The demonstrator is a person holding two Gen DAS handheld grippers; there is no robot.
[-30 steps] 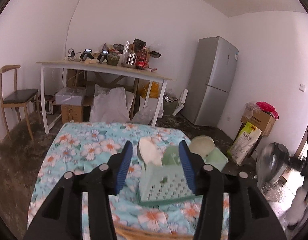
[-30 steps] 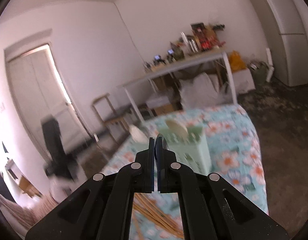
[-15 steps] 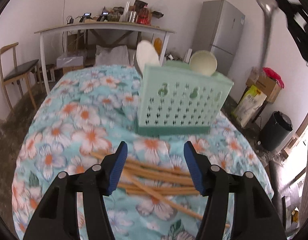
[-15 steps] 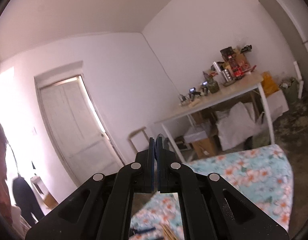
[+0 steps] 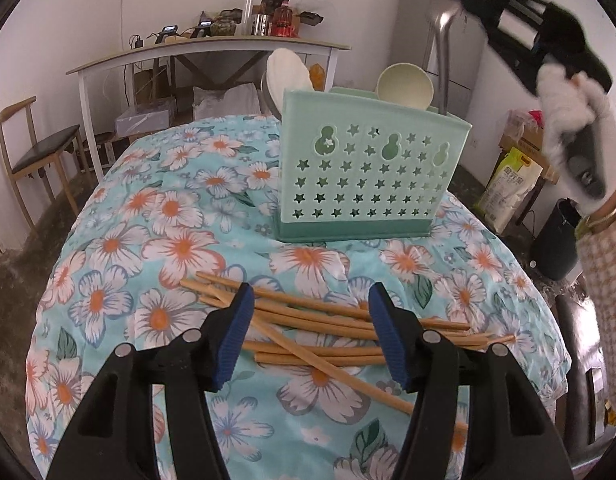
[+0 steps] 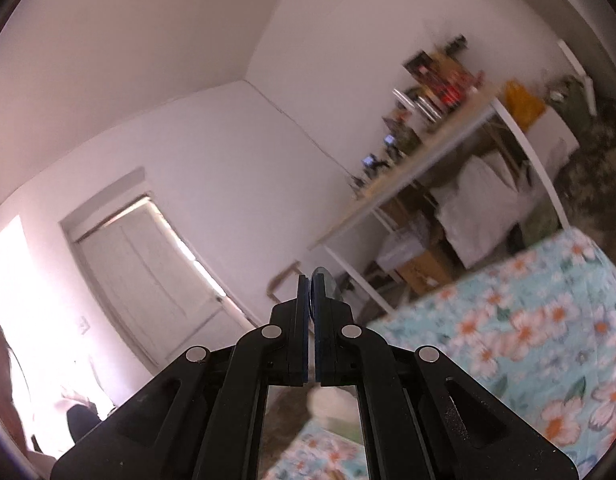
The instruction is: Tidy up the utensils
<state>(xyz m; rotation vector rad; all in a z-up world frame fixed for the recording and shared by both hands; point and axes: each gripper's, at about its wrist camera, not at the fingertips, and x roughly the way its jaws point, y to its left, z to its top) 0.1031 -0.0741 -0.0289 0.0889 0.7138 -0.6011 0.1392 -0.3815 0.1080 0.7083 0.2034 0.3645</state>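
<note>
Hovering spread over chopsticks (image 5: 328,332), left tongs (image 5: 310,332); right tongs (image 6: 311,280) pinching a metal spoon (image 5: 442,44).

Left tool (image 5: 310,336) tilted down, jaws apart, nothing between the pads. Right tool (image 6: 311,280) raised high, level, jaws pinched shut on a thin metal piece, gripped by a white-gloved hand (image 5: 568,108).

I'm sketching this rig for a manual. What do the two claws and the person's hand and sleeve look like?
Both claws are black frames with silver rivets and ribbed blue pads: the left claw and the right claw. The right hand wears a white glove, gold bangles at the wrist and a beige checked sleeve.
</note>
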